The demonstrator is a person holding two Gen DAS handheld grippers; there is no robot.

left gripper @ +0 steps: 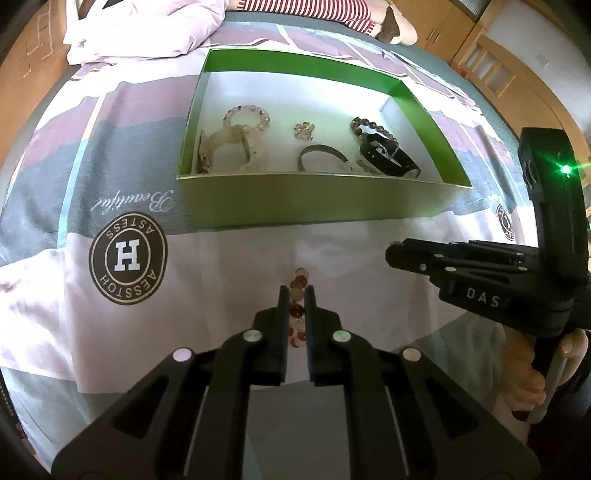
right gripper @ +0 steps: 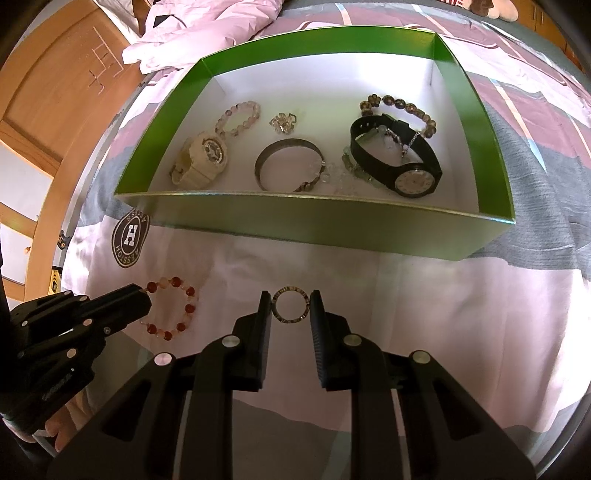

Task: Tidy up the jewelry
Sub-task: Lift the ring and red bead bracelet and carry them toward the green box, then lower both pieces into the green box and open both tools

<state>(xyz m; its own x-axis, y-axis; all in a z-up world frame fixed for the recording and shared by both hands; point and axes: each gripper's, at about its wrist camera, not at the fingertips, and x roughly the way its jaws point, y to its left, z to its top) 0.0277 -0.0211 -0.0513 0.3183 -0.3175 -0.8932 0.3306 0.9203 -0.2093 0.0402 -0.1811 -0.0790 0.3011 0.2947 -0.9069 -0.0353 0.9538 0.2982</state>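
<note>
A green box (right gripper: 325, 229) with a white floor stands on the bed; it also shows in the left wrist view (left gripper: 314, 199). In it lie a cream watch (right gripper: 201, 157), a black watch (right gripper: 399, 158), a grey bangle (right gripper: 288, 162) and several bead bracelets. My left gripper (left gripper: 296, 295) is shut on a red and pink bead bracelet (right gripper: 173, 314) lying on the sheet in front of the box. My right gripper (right gripper: 290, 306) has its jaws on both sides of a thin metal ring (right gripper: 290, 305), which they touch.
A patterned bedsheet (left gripper: 129, 254) covers the bed. A crumpled pink quilt (left gripper: 147, 26) lies beyond the box at the left. Wooden cabinets (left gripper: 517, 74) stand behind on the right. A striped soft toy (left gripper: 332, 14) lies at the far edge.
</note>
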